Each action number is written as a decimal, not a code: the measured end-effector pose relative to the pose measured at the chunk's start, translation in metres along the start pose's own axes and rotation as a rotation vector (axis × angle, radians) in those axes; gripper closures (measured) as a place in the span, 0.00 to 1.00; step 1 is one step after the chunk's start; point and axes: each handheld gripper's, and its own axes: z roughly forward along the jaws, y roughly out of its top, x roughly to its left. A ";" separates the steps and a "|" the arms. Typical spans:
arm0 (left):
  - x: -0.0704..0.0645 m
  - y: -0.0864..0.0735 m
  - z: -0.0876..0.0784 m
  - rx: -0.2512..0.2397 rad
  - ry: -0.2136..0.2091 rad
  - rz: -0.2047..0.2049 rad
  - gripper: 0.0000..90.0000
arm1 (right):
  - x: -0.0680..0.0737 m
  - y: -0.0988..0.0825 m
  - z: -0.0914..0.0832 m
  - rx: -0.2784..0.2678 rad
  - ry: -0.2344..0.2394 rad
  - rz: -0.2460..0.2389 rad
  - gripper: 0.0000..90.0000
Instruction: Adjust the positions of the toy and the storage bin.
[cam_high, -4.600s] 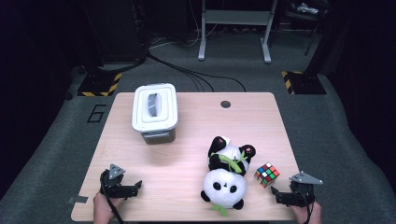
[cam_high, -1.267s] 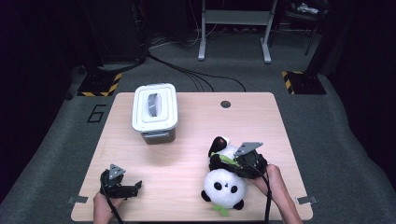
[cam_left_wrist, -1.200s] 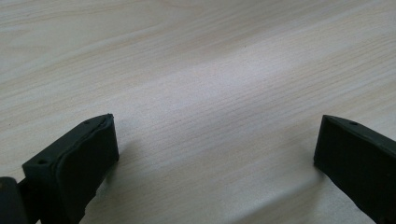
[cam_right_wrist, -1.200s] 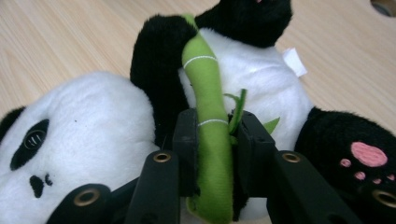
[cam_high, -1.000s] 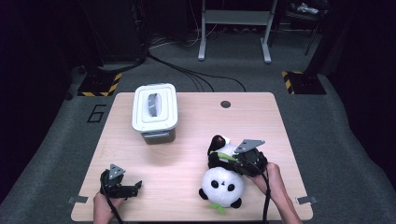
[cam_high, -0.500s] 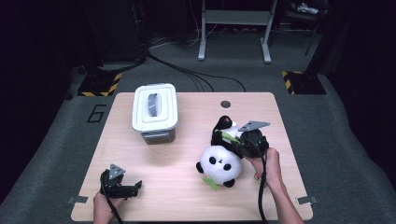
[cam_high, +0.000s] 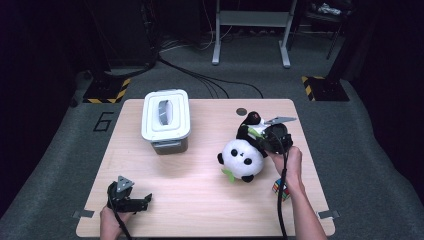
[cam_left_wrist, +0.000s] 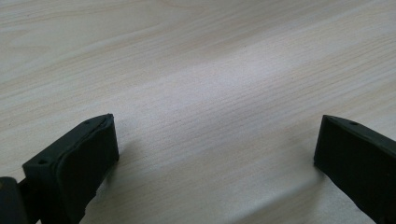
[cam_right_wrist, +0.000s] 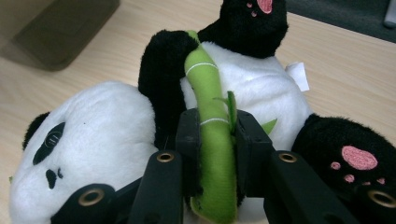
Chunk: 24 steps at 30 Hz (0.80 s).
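The right hand-held gripper pinches the panda's green stalk; the left hand-held gripper rests spread on the desk.

The table is evenly and brightly lit from above, while the floor and room beyond it fall into near darkness. Shadows under the white bin are short and soft. The high view is slightly soft and grainy. In the left gripper view, a pale sheen crosses the wood; the 2 jaws cast faint, blurred shadows.
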 end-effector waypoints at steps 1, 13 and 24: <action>0.000 0.000 0.000 -0.004 0.001 -0.001 0.00 | -0.002 0.001 0.000 0.001 -0.006 0.015 0.82; 0.000 0.000 0.000 -0.004 0.001 -0.001 0.00 | -0.029 0.013 0.006 -0.030 -0.074 0.130 0.82; 0.000 0.000 0.000 -0.004 0.002 0.002 0.00 | -0.047 0.016 0.028 0.006 -0.141 0.217 0.81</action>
